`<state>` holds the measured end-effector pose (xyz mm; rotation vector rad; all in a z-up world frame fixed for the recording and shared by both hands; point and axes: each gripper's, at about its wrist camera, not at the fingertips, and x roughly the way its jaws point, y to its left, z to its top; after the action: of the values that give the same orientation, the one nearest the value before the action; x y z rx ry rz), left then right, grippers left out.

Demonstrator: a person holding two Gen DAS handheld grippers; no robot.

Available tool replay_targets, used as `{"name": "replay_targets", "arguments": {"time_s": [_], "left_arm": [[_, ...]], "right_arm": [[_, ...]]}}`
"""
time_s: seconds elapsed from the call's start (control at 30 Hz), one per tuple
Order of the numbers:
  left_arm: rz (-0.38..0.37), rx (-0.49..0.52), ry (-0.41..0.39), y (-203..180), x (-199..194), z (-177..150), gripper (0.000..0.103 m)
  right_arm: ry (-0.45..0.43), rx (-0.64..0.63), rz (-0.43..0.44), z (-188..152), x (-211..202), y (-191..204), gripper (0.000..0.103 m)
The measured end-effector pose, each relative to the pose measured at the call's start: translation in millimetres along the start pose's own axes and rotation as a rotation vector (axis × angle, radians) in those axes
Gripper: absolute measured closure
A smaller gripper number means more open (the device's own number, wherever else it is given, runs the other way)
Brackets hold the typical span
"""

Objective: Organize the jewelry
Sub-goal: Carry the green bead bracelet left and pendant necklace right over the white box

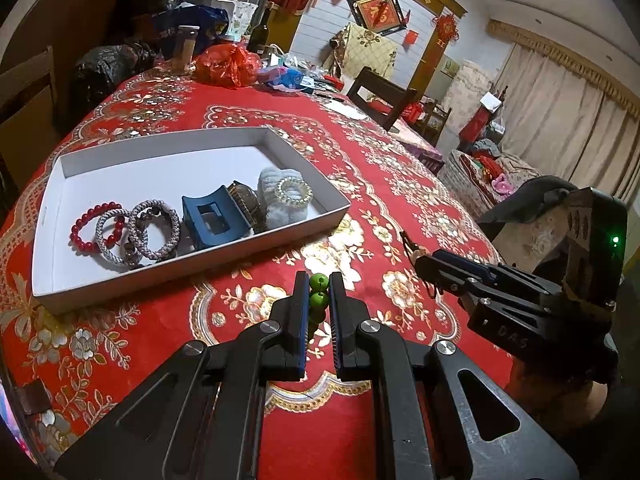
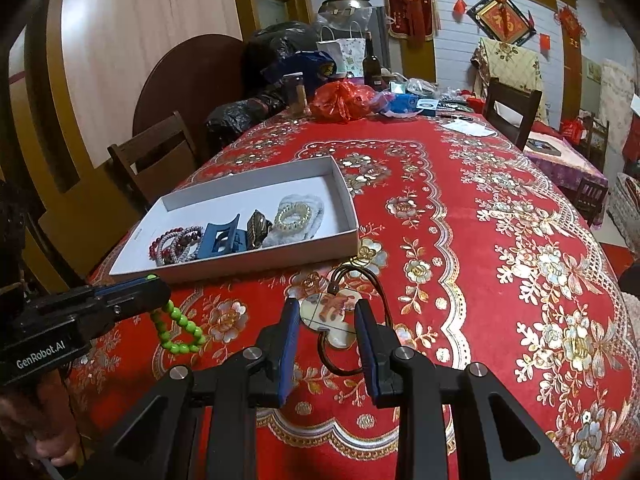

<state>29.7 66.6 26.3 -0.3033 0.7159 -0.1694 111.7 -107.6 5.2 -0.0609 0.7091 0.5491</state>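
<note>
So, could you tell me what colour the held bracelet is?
Bright green beads, clearest in the right wrist view.

- A home dining room.
- Long table under a red flowered tablecloth (image 2: 480,240), wooden chairs (image 2: 512,108) around it.
- Festive red wall hangings (image 2: 412,4), curtains (image 1: 560,92).

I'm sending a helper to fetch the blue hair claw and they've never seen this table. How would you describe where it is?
On the red floral tablecloth sits a shallow white box. Inside, along its near wall, a row of pieces runs from bead bracelets to a fluffy white scrunchie; the claw stands mid-row. It is the only blue, boxy plastic piece, with a brown clip right beside it.
</note>
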Motion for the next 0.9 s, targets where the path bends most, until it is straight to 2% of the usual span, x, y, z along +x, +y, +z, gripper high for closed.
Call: {"name": "replay_targets", "arguments": {"time_s": [0.47, 0.67, 0.8, 0.9], "left_arm": [[0.029, -0.014, -0.049, 18.9, 1.3, 26.2, 0.095], [0.106, -0.068, -0.099, 56.7, 8.1, 56.3, 0.095], [0.171, -0.096, -0.139, 80.3, 17.2, 76.6, 0.095], [0.209, -0.128, -0.128, 98.5, 30.1, 81.1, 0.095]], "right_arm": [[-0.012, -0.028, 0.022, 36.9, 17.0, 12.3, 0.076], [-0.038, -0.041, 0.066, 71.9, 38.1, 22.5, 0.076], [-0.017, 0.005, 0.114, 89.0, 64.3, 24.4, 0.076], [0.01, 0.047, 0.178, 99.7, 89.3, 29.9, 0.076]]}}
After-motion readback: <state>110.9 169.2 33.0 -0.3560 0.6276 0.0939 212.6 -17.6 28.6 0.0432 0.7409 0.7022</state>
